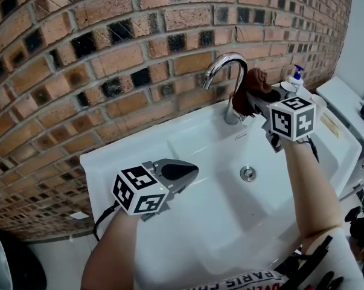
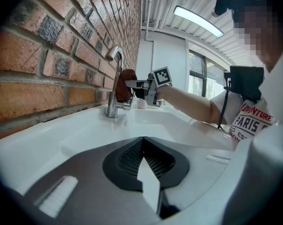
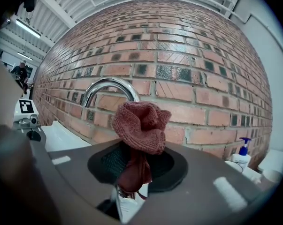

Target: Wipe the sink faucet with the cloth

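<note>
Cloth [image 3: 142, 125], bunched and pinched tight in the fingers of the right gripper [image 1: 252, 104], hangs just beside the faucet [image 1: 221, 70] over the sink [image 1: 127, 153]. The left gripper [image 1: 183, 173] is closed and empty. Wiping looks about to begin; next, press the cloth against the spout.

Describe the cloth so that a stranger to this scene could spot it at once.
Find the white sink against the brick wall, then its curved chrome faucet. Beside the spout, the cloth is bunched in the right gripper. It is the only reddish-brown, knitted, soft thing there.
</note>
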Demonstrator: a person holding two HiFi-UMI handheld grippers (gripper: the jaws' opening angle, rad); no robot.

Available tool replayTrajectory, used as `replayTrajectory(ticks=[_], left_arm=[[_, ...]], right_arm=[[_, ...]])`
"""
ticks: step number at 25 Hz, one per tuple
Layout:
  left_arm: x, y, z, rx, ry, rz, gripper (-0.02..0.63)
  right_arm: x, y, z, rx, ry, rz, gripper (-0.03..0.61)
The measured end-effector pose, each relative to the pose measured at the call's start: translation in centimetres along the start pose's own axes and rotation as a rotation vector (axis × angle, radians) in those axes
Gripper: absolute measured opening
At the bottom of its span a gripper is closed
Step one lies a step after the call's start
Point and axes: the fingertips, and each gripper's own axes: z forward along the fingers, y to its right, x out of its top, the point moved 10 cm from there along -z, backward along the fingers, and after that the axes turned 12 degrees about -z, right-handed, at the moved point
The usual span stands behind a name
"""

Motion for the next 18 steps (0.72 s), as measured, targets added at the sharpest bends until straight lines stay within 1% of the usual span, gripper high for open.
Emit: replayTrajectory(ticks=[2, 5, 7, 9, 12, 15, 18], left_arm=[[0.0, 0.0, 0.0, 0.0, 0.0, -0.001, 0.006], [0.0, 0.0, 0.0, -0.001, -0.001, 0.001, 0.006], [0.0, 0.0, 0.0, -0.002, -0.001, 0.002, 0.006], [0.0, 0.0, 0.0, -0.002, -0.001, 0.0, 0.006], [0.0, 0.1, 0.0, -0.002, -0.001, -0.001, 0.006], [0.0, 0.1, 0.0, -0.001, -0.001, -0.001, 0.006], [0.0, 0.1, 0.0, -0.001, -0.002, 0.0, 0.006]], right_arm=[[0.3, 0.0, -0.4, -0.003, 0.011, -0.002, 0.1], [1.1, -0.7, -1.4, -0.011, 0.074, 0.007, 0.098], [2.1, -1.7, -1.8, 0.01, 0.113, -0.006, 0.098], [3.2, -3.0, -1.8, 0.039, 0.137, -0.045, 0.098], [4.5, -4.6, -1.5, 0.083, 0.151, -0.086, 0.098], [4.7, -5.7, -0.6, 0.121, 0.148, -0.072, 0.098], [4.5, -6.3, 0.4, 0.135, 0.13, -0.059, 0.098]])
